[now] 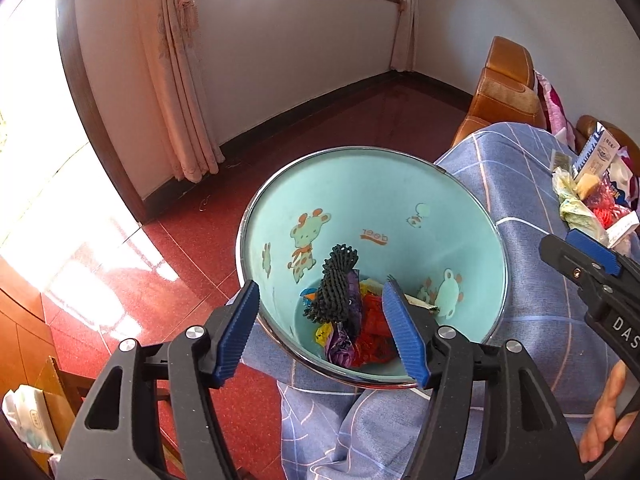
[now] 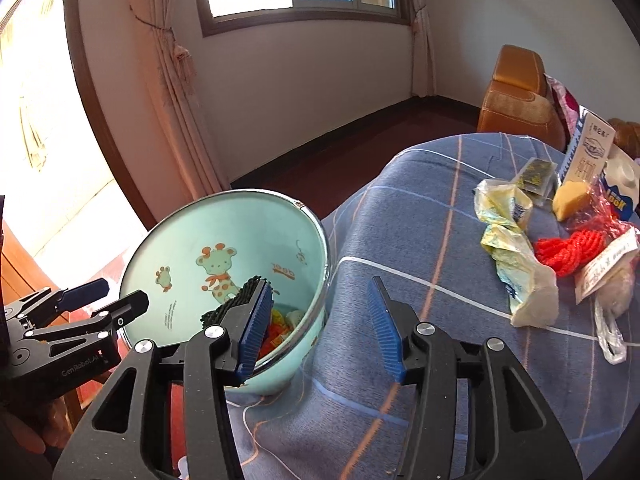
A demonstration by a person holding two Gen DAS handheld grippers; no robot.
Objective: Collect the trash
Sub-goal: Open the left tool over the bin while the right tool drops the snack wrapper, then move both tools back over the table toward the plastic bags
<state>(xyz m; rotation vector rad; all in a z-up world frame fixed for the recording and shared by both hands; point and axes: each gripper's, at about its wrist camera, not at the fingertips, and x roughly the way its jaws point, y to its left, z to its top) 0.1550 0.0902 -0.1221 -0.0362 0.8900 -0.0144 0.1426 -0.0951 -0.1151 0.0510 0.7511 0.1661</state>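
A teal bin [image 1: 472, 248] with cartoon animals and a metal rim leans against the table's blue checked cloth [image 1: 532, 312]. Inside lie a black foam net [image 1: 336, 284], purple and red wrappers [image 1: 368, 336] and other scraps. My left gripper [image 1: 320, 332] hangs open over the bin's near rim, with nothing gripped. The right gripper [image 2: 320, 326] is open too, above the bin's [image 2: 192, 232] right rim and the cloth, and its left finger hides part of the black net [image 2: 224, 308]. Loose trash sits on the table: a yellow wrapper [image 2: 508, 240], red netting [image 2: 568, 252], a milk carton [image 2: 588, 152].
An orange sofa [image 1: 508, 88] stands behind the table. Red tiled floor [image 1: 172, 292] and a curtain [image 1: 176, 80] lie to the left. A tissue pack [image 1: 28, 412] rests on a wooden chair at lower left. A clear plastic bag [image 2: 608, 320] lies near the table's right edge.
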